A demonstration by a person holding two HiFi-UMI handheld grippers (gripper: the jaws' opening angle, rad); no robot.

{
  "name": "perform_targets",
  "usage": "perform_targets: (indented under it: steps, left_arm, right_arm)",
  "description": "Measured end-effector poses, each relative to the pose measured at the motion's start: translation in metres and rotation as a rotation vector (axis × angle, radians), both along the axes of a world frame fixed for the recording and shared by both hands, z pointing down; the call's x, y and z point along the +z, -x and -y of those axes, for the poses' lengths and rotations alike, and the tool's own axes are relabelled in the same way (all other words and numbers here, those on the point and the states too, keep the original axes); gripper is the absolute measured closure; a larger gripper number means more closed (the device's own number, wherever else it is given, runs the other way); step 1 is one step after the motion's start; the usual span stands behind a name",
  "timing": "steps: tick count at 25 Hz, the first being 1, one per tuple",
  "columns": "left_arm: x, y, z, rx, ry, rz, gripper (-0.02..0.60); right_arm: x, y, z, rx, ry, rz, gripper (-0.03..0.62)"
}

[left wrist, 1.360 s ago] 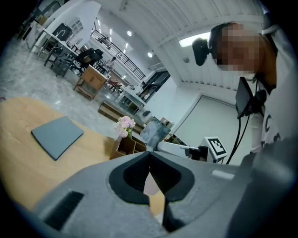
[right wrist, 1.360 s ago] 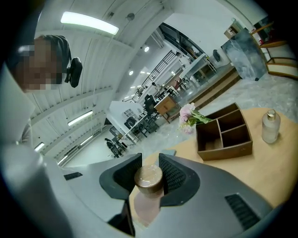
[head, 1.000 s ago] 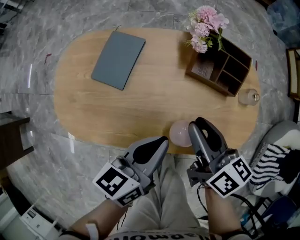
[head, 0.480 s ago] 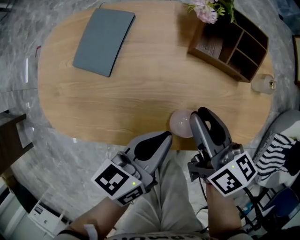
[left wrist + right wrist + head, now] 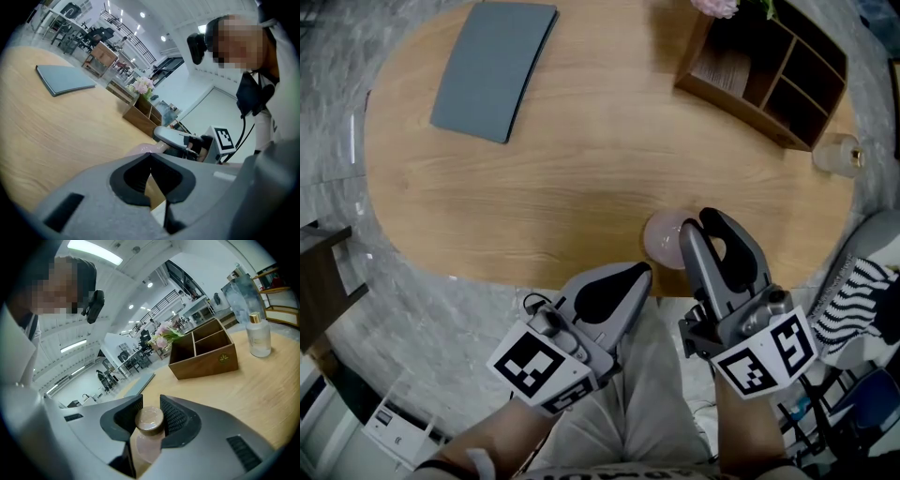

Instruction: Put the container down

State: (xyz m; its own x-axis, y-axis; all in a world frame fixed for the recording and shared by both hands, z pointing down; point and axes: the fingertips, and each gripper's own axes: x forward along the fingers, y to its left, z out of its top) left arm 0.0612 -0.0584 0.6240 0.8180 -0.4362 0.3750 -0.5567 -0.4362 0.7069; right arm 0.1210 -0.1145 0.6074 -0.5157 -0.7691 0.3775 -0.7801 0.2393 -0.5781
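Note:
The container (image 5: 664, 236) is a round pale pink bottle with a brown cap (image 5: 149, 419), over the near edge of the oval wooden table (image 5: 581, 187). My right gripper (image 5: 698, 225) is shut on its neck just under the cap, with the ribbed pads (image 5: 174, 417) pressing from both sides. Whether its base rests on the wood I cannot tell. My left gripper (image 5: 643, 273) hangs just off the table edge to the left of the bottle, shut and empty. In the left gripper view the closed tips (image 5: 150, 153) point at the pink bottle (image 5: 139, 149) and the right gripper (image 5: 180, 139).
A grey notebook (image 5: 493, 67) lies at the far left of the table. A wooden organiser (image 5: 767, 64) with pink flowers (image 5: 718, 7) stands at the far right, a small clear bottle (image 5: 836, 156) beside it. Striped fabric (image 5: 855, 298) lies off the table's right end.
Both grippers have sunk toward the table's near edge, and the pink bottle now sits further in over the wood. The right gripper's hold on it is unchanged.

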Motion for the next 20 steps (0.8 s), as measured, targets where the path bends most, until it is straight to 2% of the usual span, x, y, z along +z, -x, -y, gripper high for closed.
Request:
perform_targets:
  steps: [9,20]
  left_arm:
    - [0.007,0.002,-0.004,0.0,0.016,0.009,0.566]
    - [0.007,0.005,-0.008,-0.007,0.015,0.001,0.566]
  right_arm:
    - [0.0,0.009,-0.005,-0.006,-0.056,-0.048,0.48]
    - [0.003,0.023,-0.011,-0.03,-0.068,-0.107,0.479]
